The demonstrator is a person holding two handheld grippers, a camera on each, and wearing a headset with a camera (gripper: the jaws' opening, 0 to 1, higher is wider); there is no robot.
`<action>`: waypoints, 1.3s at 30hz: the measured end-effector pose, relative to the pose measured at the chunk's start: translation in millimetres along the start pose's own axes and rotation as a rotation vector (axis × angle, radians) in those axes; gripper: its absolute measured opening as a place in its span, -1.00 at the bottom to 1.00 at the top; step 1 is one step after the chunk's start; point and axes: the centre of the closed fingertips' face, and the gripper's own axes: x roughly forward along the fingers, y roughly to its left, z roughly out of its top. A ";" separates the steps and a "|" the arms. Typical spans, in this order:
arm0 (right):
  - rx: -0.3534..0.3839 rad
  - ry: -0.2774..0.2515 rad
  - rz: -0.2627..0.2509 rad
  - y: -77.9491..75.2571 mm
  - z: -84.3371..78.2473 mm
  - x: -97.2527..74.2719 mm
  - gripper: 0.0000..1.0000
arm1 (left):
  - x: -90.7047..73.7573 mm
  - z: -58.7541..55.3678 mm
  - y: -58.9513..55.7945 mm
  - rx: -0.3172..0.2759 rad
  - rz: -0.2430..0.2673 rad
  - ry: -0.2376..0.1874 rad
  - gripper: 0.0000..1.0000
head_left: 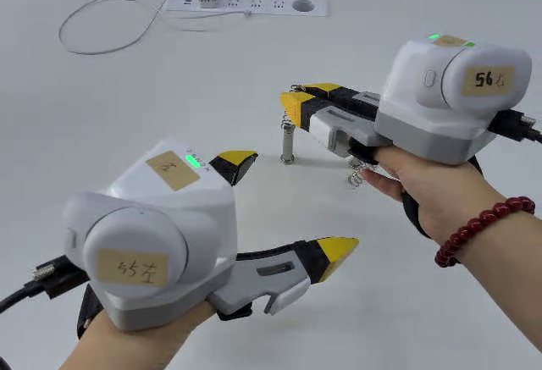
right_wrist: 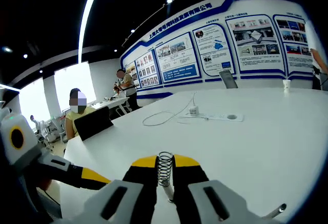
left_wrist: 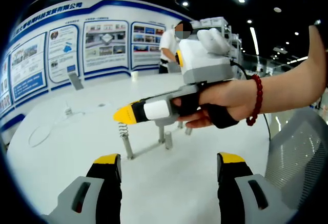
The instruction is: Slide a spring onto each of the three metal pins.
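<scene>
Worktop [head_left: 127,91]: white, smooth, matt, only soft glare.
Left gripper [head_left: 290,204] and right gripper [head_left: 295,103] housings: smooth moulded plastic, white over grey, satin sheen.
Fingers [head_left: 322,253]: black matt plastic, yellow tips slightly glossier.
Paper labels [head_left: 172,170] on both housings: tan, matt, handwritten.
Spring [right_wrist: 164,168]: bare coiled metal wire, bright and shiny.
Metal pin [head_left: 289,143]: bare metal, duller grey, smooth shaft.
Hand strap [left_wrist: 220,116]: black, matt, looks like cloth.
Bead bracelet [head_left: 483,222]: dark red, glossy.
Power strip [head_left: 246,3]: white plastic, slight gloss. Its cable [head_left: 102,23] has a smooth white sheath.
</scene>
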 end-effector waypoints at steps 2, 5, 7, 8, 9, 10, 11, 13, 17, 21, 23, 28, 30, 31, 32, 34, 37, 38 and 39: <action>-0.021 -0.002 -0.003 -0.2 0.4 0.1 -0.78 | -0.1 -0.4 0.3 -0.002 0.001 0.001 0.55; -0.075 0.001 -0.024 -3.8 0.6 -0.4 -0.78 | -0.4 -0.3 0.9 -0.003 0.003 0.000 0.55; -0.078 0.008 -0.021 -2.5 -1.5 -0.1 -0.78 | -0.7 -0.2 1.2 -0.003 0.004 0.000 0.54; -0.070 0.005 -0.017 -2.1 -1.4 -0.2 -0.77 | -0.7 -0.1 1.2 -0.004 0.004 -0.001 0.54; -0.064 0.007 -0.014 -1.7 -2.2 -0.1 -0.78 | -0.7 -0.1 1.0 -0.005 0.003 -0.002 0.54; -0.066 0.008 -0.013 -1.3 -2.6 0.2 -0.78 | -0.7 -0.2 1.1 -0.005 0.004 -0.002 0.53; -0.069 0.013 -0.012 -0.9 -3.9 0.6 -0.77 | -0.8 -0.5 1.3 -0.004 0.005 0.000 0.53; -0.067 0.016 -0.011 -0.3 -5.5 1.2 -0.77 | -0.9 -0.6 1.2 -0.004 0.005 0.001 0.53; -0.088 0.031 -0.013 0.7 -10.9 2.4 -0.77 | -1.5 -0.1 1.9 -0.003 0.007 -0.002 0.53; -0.113 0.049 -0.018 0.1 -16.7 3.5 -0.77 | -2.1 -0.2 2.5 -0.003 0.011 0.001 0.52; -0.112 0.040 -0.016 0.1 -15.5 3.7 -0.77 | -2.5 1.6 2.6 -0.001 0.014 -0.005 0.52; -0.131 0.044 -0.018 1.6 -14.5 3.3 -0.77 | -2.3 3.3 2.4 -0.004 0.016 -0.010 0.50; -0.174 0.051 -0.019 3.0 -15.6 1.9 -0.77 | -2.4 3.3 2.7 0.000 0.018 -0.010 0.50; -0.193 0.061 -0.023 1.9 -17.6 2.2 -0.77 | -2.6 3.1 2.7 -0.003 0.018 -0.010 0.50; -0.193 0.065 -0.024 1.9 -18.6 2.3 -0.77 | -2.7 3.0 2.7 -0.004 0.018 -0.010 0.50; -0.194 0.071 -0.021 2.6 -21.1 2.0 -0.77 | -2.9 2.7 3.0 -0.002 0.019 -0.008 0.49; -0.191 0.081 -0.021 2.8 -24.9 2.5 -0.77 | -3.1 2.2 2.7 0.000 0.019 -0.004 0.48; -0.192 0.086 -0.021 2.6 -26.0 2.8 -0.77 | -3.1 2.2 2.8 0.001 0.019 -0.004 0.48; -0.193 0.090 -0.022 2.2 -27.3 3.6 -0.77 | -3.3 2.3 2.9 0.002 0.020 -0.004 0.48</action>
